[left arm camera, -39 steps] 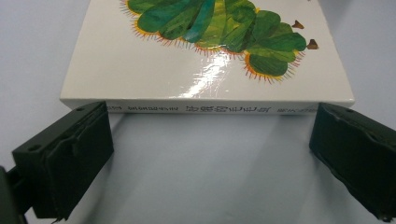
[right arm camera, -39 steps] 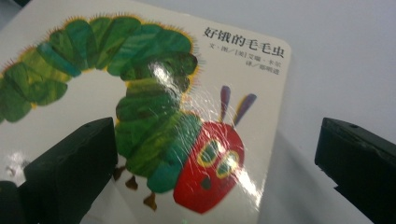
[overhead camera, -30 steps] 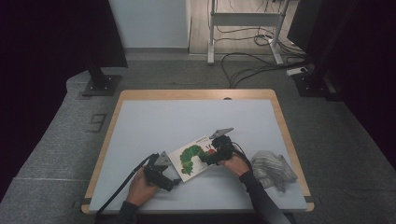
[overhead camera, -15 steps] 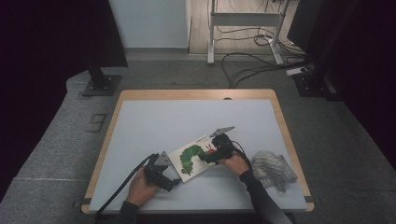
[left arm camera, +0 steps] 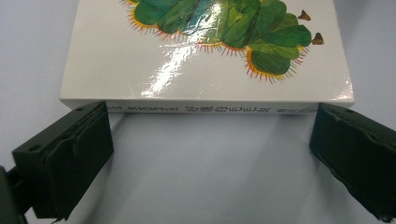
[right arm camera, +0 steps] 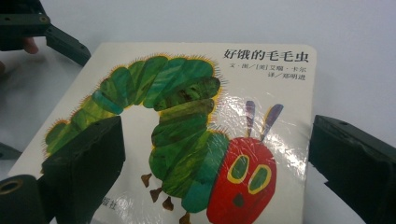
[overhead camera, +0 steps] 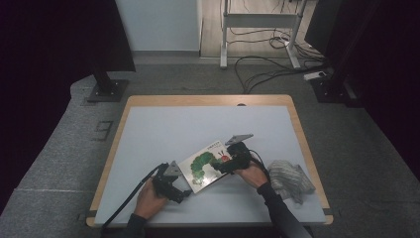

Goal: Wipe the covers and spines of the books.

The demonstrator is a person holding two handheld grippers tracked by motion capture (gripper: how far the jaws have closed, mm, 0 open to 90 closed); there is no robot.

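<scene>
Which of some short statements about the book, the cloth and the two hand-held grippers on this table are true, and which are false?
1. The book lies closed, cover up. True.
2. The cover shows a green caterpillar with a blue head. False: the head is red.
3. The left hand-held gripper clamps the book's spine. False: its jaws stand open, one near each end of the spine.
4. A grey cloth lies right of the book. True.
5. The right hand-held gripper is open over the cover. True.
</scene>
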